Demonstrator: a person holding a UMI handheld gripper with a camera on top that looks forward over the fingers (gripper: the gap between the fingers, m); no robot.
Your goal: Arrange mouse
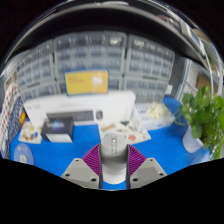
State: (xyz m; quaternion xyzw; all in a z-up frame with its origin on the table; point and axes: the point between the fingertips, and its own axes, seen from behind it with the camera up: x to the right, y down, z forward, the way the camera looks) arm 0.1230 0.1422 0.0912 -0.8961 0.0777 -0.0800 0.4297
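Note:
A pale grey mouse (113, 158) sits between my two fingers, its body running forward along them. The purple pads (93, 160) press against its left and right sides, so my gripper (113, 165) is shut on the mouse. The mouse is held above a blue table surface (85, 138). Its underside and rear end are hidden by the fingers.
A white box-like unit (80, 108) stands beyond the fingers at the left, with a dark device (58, 127) in front of it. Small objects on a light sheet (125, 128) lie ahead. A green plant (205, 115) stands at the right. Shelves of bins (90, 60) fill the back.

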